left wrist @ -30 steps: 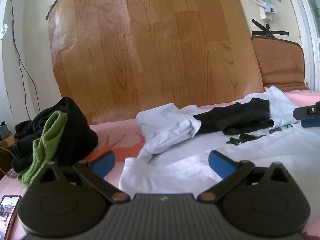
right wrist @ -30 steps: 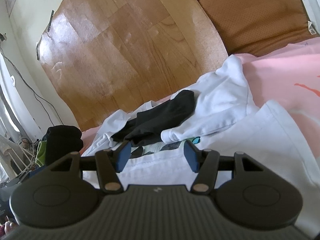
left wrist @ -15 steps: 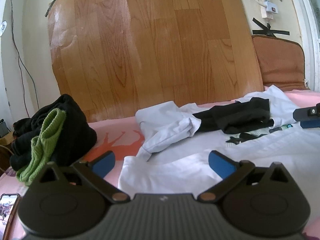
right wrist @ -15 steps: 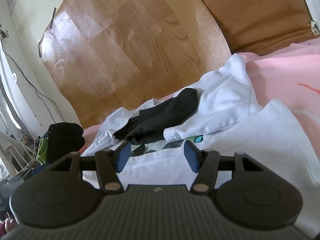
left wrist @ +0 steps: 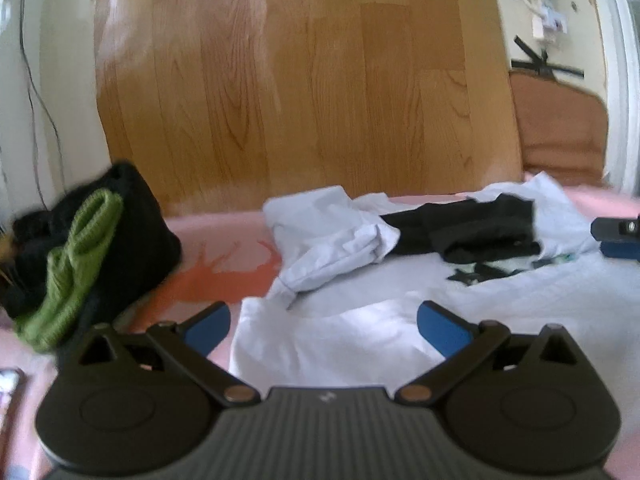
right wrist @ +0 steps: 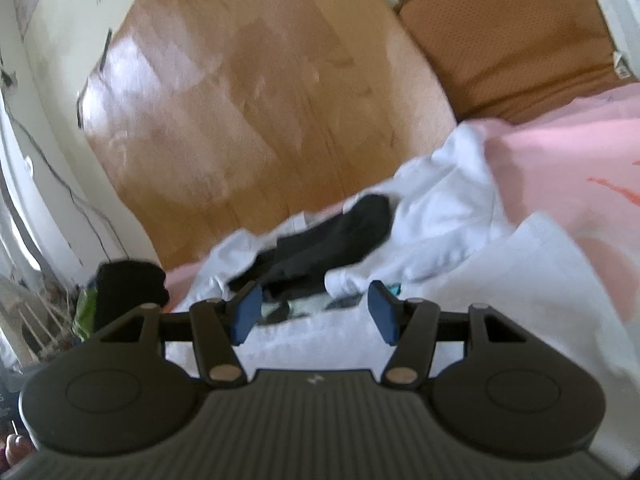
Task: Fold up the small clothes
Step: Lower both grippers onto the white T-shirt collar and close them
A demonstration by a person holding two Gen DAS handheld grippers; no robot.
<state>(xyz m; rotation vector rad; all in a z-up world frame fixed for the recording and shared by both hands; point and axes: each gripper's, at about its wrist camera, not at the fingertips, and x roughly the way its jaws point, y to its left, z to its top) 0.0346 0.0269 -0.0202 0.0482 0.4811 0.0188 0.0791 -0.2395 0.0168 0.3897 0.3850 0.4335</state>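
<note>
A white T-shirt [left wrist: 360,336] lies spread on the pink bedsheet [left wrist: 224,240], with its sleeves bunched at the far end. A black garment [left wrist: 472,228] rests on top of it, near a dark print. My left gripper [left wrist: 324,320] hovers open over the shirt's near left corner, nothing between its blue pads. My right gripper [right wrist: 314,312] stands open above the same white T-shirt [right wrist: 500,288], facing the black garment [right wrist: 336,236]. Its tip [left wrist: 618,236] shows at the right edge of the left wrist view.
A heap of black and green knitwear [left wrist: 80,248] sits on the left of the bed. A wood-pattern sheet [left wrist: 312,80] leans on the wall behind. A brown cushion [right wrist: 512,36] stands at the back right. A phone [left wrist: 8,384] lies at the near left edge.
The left wrist view has tilted slightly and gone blurry; the clothes heap sits a little higher in it. The right gripper holds its place. No garment has moved.
</note>
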